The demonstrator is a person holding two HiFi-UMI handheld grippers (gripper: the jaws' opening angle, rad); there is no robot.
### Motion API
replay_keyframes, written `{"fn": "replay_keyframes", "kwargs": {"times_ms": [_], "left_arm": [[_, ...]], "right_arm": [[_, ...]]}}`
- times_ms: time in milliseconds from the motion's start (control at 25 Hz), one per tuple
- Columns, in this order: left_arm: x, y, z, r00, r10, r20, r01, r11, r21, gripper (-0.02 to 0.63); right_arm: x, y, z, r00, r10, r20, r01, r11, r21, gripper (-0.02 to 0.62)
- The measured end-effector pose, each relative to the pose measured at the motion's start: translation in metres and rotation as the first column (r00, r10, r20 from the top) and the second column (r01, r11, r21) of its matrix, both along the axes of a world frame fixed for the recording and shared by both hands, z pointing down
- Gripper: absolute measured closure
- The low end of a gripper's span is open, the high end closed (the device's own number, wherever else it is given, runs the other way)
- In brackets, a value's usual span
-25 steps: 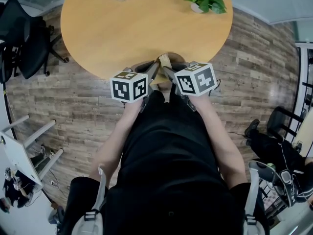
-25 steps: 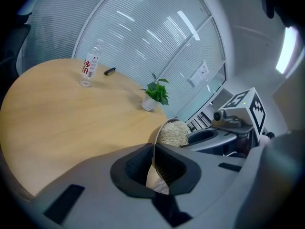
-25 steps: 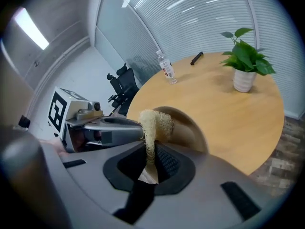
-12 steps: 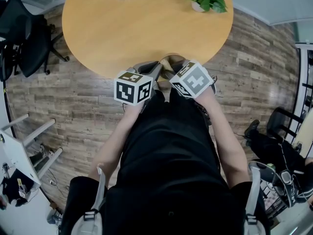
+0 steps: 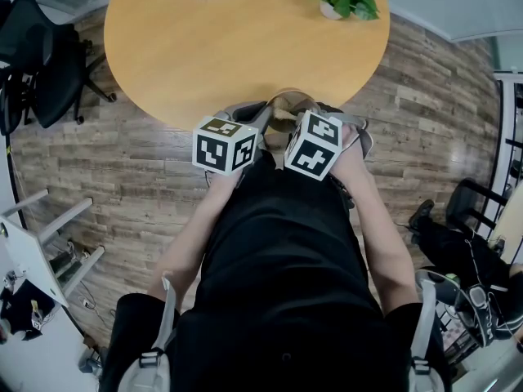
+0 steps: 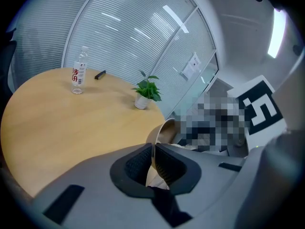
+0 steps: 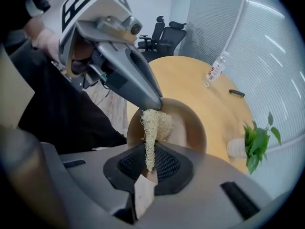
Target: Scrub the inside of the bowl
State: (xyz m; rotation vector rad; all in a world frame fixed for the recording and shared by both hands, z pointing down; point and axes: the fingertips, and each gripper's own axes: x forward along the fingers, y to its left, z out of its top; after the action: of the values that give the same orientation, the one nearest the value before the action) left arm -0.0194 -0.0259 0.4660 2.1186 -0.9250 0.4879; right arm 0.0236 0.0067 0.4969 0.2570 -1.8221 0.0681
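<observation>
our left gripper (image 6: pixel 153 151) pinches the rim of the bowl (image 7: pixel 190 125) at the near edge of the table (image 5: pixel 245 47); our right gripper (image 7: pixel 150 161) pinches a scrubber (image 7: pixel 155 123) whose tip lies inside the bowl.

The right gripper (image 7: pixel 149 163) has its jaws closed on a straw-coloured scrubber (image 7: pixel 152 128), whose fuzzy end reaches into the brown bowl (image 7: pixel 190 128) just ahead. The left gripper (image 7: pixel 153 104) comes in from 10 o'clock, its tip at the bowl's rim. On the round table (image 7: pixel 190 87), a bottle (image 7: pixel 213 70) stands at 1 o'clock and a plant (image 7: pixel 255 142) at 4 o'clock.
</observation>
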Motion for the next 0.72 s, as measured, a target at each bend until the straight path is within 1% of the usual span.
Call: {"fn": "replay_keyframes", "kwargs": {"times_ms": [80,160,200,280,360,400,480,520,560,600,720], "left_arm": [[0.000,0.000,0.000,1.000,-0.005,-0.004,0.005,1.000,-0.007,0.578],[0.001,-0.001,-0.001,1.000,-0.010,-0.013,0.010,1.000,-0.014,0.578],[0.003,-0.001,-0.001,1.000,-0.011,-0.018,0.011,1.000,-0.017,0.578],[0.004,0.000,-0.002,1.000,-0.010,-0.029,0.009,1.000,-0.024,0.578],[0.004,0.002,-0.002,0.999,-0.012,-0.039,0.011,0.999,-0.030,0.578],[0.004,0.002,-0.002,0.999,-0.016,-0.045,0.015,0.999,-0.032,0.578],[0.003,0.001,-0.003,0.998,-0.026,-0.060,0.024,0.999,-0.036,0.578],[0.003,0.000,-0.004,0.997,-0.030,-0.068,0.027,0.999,-0.036,0.578],[0.004,-0.001,-0.005,0.997,-0.031,-0.076,0.029,0.999,-0.035,0.578],[0.005,-0.002,-0.006,0.996,-0.031,-0.081,0.029,0.999,-0.032,0.578],[0.005,-0.003,-0.007,0.996,-0.028,-0.083,0.026,0.999,-0.024,0.577]], "right_arm": [[0.003,-0.004,-0.001,0.996,-0.067,-0.059,0.071,0.994,0.083,0.558],[0.006,-0.009,-0.003,0.982,-0.134,-0.136,0.158,0.972,0.176,0.558],[0.008,-0.013,-0.004,0.971,-0.163,-0.176,0.201,0.953,0.227,0.558],[0.010,-0.021,-0.009,0.947,-0.211,-0.244,0.285,0.901,0.328,0.558],[0.009,-0.026,-0.014,0.930,-0.241,-0.277,0.340,0.851,0.401,0.558],[0.008,-0.028,-0.016,0.927,-0.248,-0.281,0.352,0.834,0.424,0.558],[0.007,-0.031,-0.019,0.927,-0.252,-0.278,0.357,0.817,0.453,0.558],[0.007,-0.032,-0.019,0.930,-0.247,-0.273,0.351,0.815,0.460,0.558],[0.008,-0.034,-0.018,0.935,-0.236,-0.264,0.338,0.820,0.461,0.558],[0.008,-0.035,-0.017,0.942,-0.222,-0.250,0.317,0.832,0.455,0.558],[0.009,-0.034,-0.010,0.972,-0.162,-0.168,0.218,0.891,0.399,0.558]]}}
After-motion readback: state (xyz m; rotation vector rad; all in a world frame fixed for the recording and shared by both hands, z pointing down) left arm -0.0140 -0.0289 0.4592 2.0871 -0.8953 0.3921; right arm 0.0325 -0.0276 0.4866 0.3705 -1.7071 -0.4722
